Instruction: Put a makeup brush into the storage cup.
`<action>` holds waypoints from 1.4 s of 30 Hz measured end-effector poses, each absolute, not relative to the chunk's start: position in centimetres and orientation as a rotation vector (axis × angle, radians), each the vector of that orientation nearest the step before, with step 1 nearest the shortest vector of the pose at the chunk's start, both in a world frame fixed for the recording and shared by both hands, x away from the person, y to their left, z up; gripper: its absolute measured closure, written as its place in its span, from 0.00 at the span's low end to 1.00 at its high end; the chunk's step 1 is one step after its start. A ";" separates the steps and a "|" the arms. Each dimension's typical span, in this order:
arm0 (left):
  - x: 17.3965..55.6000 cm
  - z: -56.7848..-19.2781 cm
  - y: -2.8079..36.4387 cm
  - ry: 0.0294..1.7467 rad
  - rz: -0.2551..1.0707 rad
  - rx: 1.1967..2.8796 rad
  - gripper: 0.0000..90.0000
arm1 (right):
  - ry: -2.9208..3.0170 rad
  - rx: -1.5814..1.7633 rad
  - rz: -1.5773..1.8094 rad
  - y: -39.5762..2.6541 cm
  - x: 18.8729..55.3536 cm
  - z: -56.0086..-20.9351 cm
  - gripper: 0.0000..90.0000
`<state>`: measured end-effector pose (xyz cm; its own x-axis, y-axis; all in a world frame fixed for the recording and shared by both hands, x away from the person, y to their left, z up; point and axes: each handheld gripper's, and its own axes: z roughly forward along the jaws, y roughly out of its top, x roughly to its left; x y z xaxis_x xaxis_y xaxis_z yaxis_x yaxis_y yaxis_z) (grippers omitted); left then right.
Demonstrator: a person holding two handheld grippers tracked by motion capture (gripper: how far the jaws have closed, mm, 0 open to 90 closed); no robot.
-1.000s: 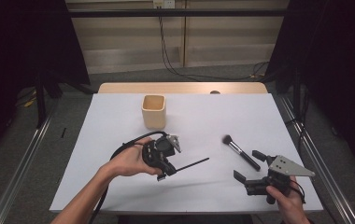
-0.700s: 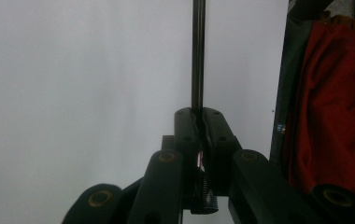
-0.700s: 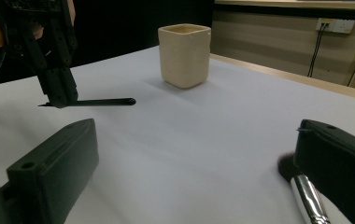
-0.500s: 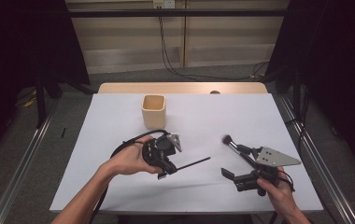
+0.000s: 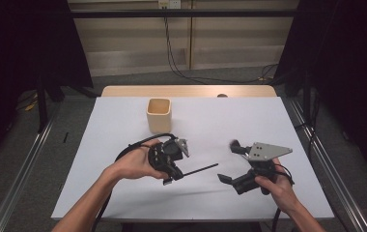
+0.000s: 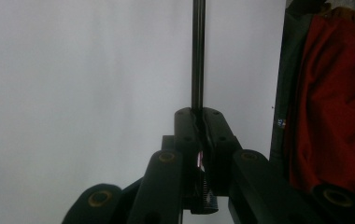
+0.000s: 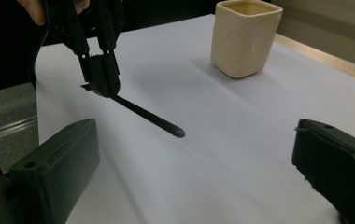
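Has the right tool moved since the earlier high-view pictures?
Yes. The right tool has shifted left from near the table's right edge, toward the thin black stick and over where the makeup brush lay.

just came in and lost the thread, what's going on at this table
A person works at a white table with a gripper in each hand. The left gripper is shut on one end of a thin black stick, holding it out level above the table. The right gripper is open and holds nothing. A small brush lies by it, and a cream cup stands farther back.
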<state>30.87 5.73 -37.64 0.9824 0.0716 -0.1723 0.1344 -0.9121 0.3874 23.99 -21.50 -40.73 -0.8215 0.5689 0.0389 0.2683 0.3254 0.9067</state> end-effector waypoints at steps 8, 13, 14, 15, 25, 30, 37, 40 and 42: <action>31.0 -37.2 5.8 0.146 -0.190 2.739 0.95 | 2.457 0.693 1.363 -20.6 25.1 -39.5 0.01; 31.0 -37.3 5.7 0.144 -0.201 2.750 0.95 | 2.527 0.685 1.335 -20.6 25.8 -38.9 0.01; 31.0 -37.3 5.7 0.138 -0.203 2.754 0.95 | 2.551 0.682 1.343 -20.6 25.9 -38.9 0.01; 31.0 -37.3 5.7 0.130 -0.197 2.757 0.95 | 2.575 0.679 1.341 -20.5 26.1 -38.9 0.01; 31.1 -37.2 5.5 0.131 -0.202 2.783 0.95 | 2.758 0.633 1.225 -19.5 27.3 -38.8 0.05; 31.3 -37.3 5.5 0.142 -0.187 2.789 0.95 | 2.852 0.577 1.127 -18.8 27.6 -38.8 0.04; 31.2 -37.5 5.4 0.124 -0.194 2.813 0.95 | 2.950 0.484 0.951 -17.6 28.2 -38.9 0.03; 31.2 -37.5 5.3 0.124 -0.196 2.821 0.95 | 3.003 0.463 0.862 -17.1 28.3 -39.2 0.04; 31.2 -37.5 5.3 0.121 -0.197 2.820 0.95 | 3.037 0.445 0.811 -16.9 28.3 -39.3 0.08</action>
